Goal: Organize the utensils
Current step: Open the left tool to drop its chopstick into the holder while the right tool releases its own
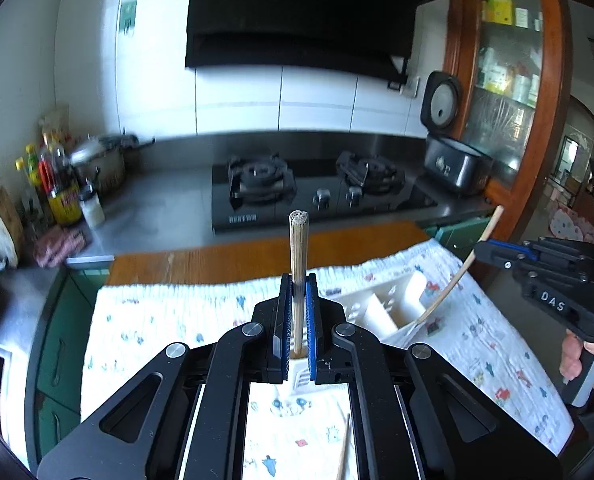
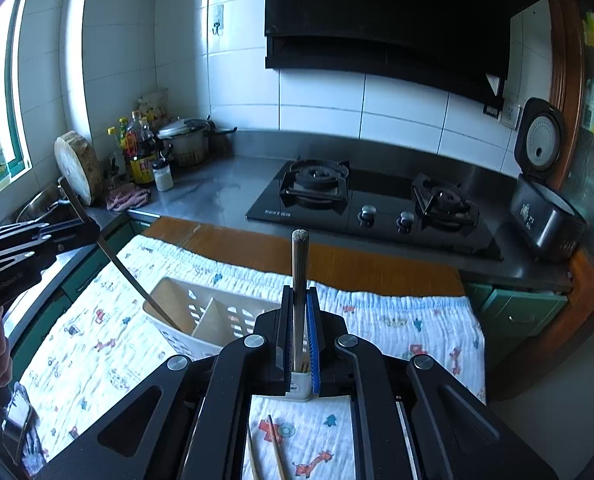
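Right wrist view: over the printed white cloth point(image 2: 109, 320), a white slotted plastic utensil holder point(image 2: 201, 320) receives chopsticks, each gripper's jaws clamped tight on one bamboo chopstick — left gripper point(image 2: 91, 228), right gripper point(image 2: 299, 332) — while loose chopsticks point(image 2: 275, 446) nearby await sorting.

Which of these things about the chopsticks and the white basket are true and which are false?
1. Each gripper holds a chopstick: left gripper, right gripper. True.
2. The white basket sits on a patterned cloth. True.
3. The rice cooker has its lid shut. False: the lid stands open.
4. A pot sits on the stove. False: both burners are bare.
5. Loose chopsticks lie on the cloth. True.
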A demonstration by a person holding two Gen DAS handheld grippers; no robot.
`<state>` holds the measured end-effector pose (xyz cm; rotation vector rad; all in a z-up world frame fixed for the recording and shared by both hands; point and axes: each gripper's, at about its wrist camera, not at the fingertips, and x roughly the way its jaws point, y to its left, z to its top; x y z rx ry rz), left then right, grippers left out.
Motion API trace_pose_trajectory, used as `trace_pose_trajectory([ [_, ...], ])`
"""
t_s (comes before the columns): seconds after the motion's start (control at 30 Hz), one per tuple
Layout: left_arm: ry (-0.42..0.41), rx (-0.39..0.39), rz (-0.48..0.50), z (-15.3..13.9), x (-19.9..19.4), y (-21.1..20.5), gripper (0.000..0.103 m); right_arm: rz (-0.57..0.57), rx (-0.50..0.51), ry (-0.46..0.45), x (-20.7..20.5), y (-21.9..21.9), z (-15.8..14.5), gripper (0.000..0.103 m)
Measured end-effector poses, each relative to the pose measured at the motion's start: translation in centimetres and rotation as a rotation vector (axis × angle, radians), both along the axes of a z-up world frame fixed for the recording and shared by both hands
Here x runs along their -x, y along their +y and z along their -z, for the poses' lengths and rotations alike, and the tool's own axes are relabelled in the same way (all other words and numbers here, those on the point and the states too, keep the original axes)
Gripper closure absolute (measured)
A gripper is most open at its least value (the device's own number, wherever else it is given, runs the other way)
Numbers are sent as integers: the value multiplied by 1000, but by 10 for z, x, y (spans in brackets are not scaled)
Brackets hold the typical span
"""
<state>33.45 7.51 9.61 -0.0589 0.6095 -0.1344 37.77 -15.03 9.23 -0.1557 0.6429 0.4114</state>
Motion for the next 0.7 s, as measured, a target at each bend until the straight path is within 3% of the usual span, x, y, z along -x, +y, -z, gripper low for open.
trace_pose_trajectory([
  [0.2, 57, 36, -5, 24, -7, 13, 98, 6, 1, 21, -4, 0, 11, 96],
  [0.4, 68, 50, -11, 30, -8, 17, 96, 17, 4, 19, -4, -2, 11, 93],
  [0.57, 43, 67, -16, 21, -1, 19, 75, 26, -3, -8, 2, -6, 4, 83],
  [0.7, 8, 65, -16, 9, 18, 18, 72, 39, -5, -57, 20, -16, -9, 72],
])
